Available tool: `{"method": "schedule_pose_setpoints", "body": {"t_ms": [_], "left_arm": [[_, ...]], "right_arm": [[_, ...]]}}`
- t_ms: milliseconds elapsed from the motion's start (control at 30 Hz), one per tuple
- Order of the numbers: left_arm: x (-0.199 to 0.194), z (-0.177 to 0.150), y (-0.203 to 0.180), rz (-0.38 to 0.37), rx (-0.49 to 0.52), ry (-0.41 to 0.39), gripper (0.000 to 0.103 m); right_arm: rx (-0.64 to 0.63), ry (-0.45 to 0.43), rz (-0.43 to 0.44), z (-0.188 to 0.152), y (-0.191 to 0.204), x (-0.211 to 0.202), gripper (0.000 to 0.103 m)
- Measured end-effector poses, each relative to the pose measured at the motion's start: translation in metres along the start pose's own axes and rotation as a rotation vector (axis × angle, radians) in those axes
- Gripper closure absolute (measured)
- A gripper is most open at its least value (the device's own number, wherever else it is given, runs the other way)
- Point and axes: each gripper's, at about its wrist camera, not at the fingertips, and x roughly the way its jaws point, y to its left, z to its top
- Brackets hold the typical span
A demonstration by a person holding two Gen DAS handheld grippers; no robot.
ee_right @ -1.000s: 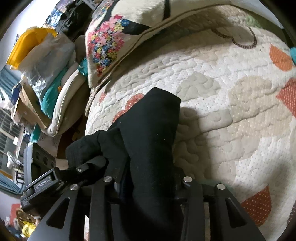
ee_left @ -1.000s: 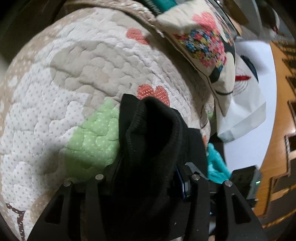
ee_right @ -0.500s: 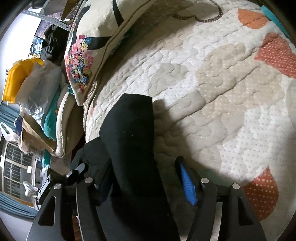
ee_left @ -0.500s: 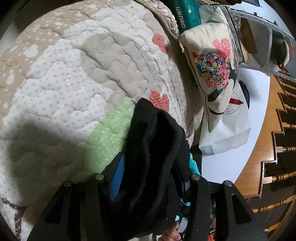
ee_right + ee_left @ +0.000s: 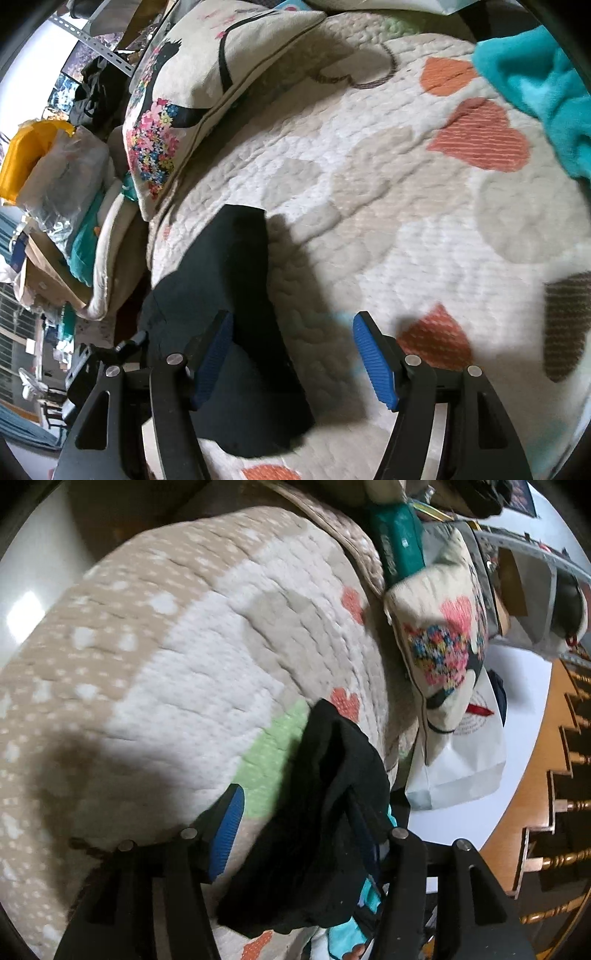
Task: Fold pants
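The black pants (image 5: 236,295) lie folded on the quilted bedspread (image 5: 369,206) in the right wrist view. My right gripper (image 5: 291,354) is open above them; its left blue pad (image 5: 212,354) is over the cloth, its right pad over bare quilt. In the left wrist view the black pants (image 5: 325,812) sit bunched between the fingers of my left gripper (image 5: 299,834). Its jaws stand apart, the left blue pad (image 5: 229,830) is bare and the cloth drapes against the right finger.
A flower-print cushion (image 5: 192,96) lies at the bed's far edge, also in the left wrist view (image 5: 439,642). A teal cloth (image 5: 543,96) lies at the right. A white bag (image 5: 458,768) and wooden stairs (image 5: 561,775) are beside the bed.
Both grippers have opened and let go of the black pants. The pants now rest on the quilt, and both grippers have drawn back from them.
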Motion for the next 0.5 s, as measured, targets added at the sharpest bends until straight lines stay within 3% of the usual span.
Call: {"method": "schedule_pose_setpoints", "body": {"t_ms": [267, 500], "left_arm": [[-0.025, -0.030, -0.008, 0.136, 0.065, -0.050, 0.046], [-0.045, -0.096, -0.017, 0.323, 0.276, -0.099, 0.045]], "right_arm": [[-0.010, 0.040, -0.007, -0.044, -0.009, -0.028, 0.030], [-0.037, 0.054, 0.035, -0.098, -0.003, -0.055, 0.030]]}}
